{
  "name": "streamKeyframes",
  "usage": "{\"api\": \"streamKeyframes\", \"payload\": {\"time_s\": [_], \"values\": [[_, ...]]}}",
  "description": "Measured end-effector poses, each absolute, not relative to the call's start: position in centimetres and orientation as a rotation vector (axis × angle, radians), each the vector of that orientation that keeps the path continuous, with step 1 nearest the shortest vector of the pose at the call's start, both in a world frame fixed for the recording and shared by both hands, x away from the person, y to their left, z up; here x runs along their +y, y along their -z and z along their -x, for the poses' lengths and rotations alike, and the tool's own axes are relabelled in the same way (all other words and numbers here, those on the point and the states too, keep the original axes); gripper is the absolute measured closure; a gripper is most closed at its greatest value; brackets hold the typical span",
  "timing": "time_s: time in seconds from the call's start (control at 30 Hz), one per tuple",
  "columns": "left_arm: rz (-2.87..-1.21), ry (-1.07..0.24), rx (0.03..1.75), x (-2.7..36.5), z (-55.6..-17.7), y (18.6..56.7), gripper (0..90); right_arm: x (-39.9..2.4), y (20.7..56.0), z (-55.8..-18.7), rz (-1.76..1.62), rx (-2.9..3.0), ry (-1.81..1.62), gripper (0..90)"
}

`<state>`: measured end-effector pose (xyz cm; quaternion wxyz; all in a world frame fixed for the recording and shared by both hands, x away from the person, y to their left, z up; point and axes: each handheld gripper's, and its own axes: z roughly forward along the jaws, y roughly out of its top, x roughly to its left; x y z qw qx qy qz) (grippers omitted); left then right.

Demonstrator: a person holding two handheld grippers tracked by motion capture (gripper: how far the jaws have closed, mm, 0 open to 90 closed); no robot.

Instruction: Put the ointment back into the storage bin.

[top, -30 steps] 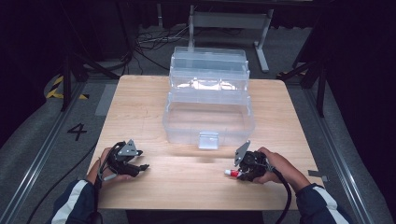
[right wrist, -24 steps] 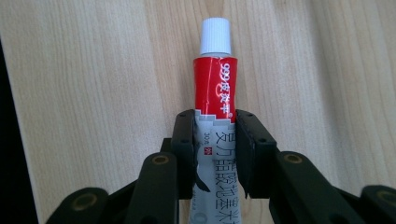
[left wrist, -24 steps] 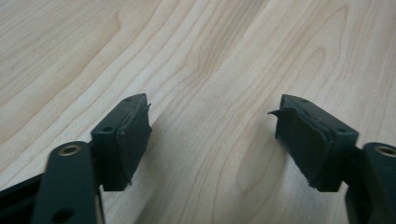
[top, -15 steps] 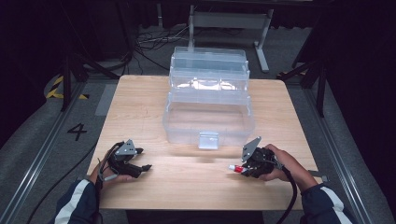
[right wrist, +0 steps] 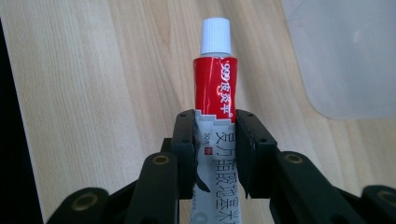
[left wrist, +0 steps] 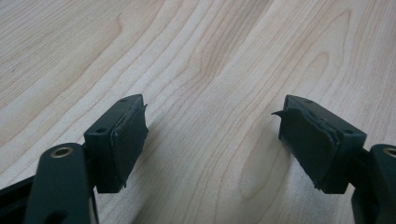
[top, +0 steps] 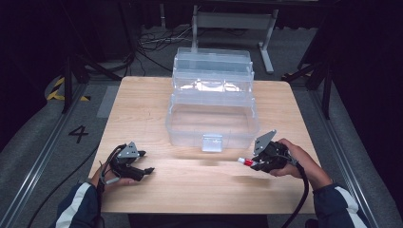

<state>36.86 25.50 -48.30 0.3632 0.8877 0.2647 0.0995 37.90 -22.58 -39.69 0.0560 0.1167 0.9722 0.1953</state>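
A small tube (top: 244, 161) with a red band and a white cap is clamped in my right gripper (top: 253, 162), which is shut on it just above the table's front right. In the right gripper view the tube (right wrist: 215, 79) sticks straight out past the jaws, cap end forward, with the right gripper (right wrist: 215, 135) squeezing its grey lower part. My left gripper (top: 148, 170) rests low at the front left. Its jaws have just been opening, and in the left gripper view the left gripper (left wrist: 210, 116) stands open over bare wood with nothing between the pads.
A clear plastic tiered box (top: 211, 124) stands open at the middle back of the wooden table (top: 142, 109), latch facing me. Its corner (right wrist: 345, 56) shows beyond the tube in the right gripper view. Dark floor, cables and stands surround the table.
My right gripper has risen off the table with the tube and drifted a little to the right. The left hand has stayed in place.
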Motion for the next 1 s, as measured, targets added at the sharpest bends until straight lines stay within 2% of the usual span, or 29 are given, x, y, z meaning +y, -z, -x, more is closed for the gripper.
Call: {"api": "streamKeyframes", "payload": {"time_s": [0.67, 1.0], "values": [[-2.285, -0.255, 0.683, 25.5, -36.8, 48.3, 23.6, -23.2, 34.4, -38.7, -0.337, 2.858, -0.578, 71.2], [-2.285, -0.255, 0.684, 25.5, -36.8, 48.3, 23.6, -22.0, 31.8, -40.3, -0.309, 2.823, -0.536, 71.3]]}}
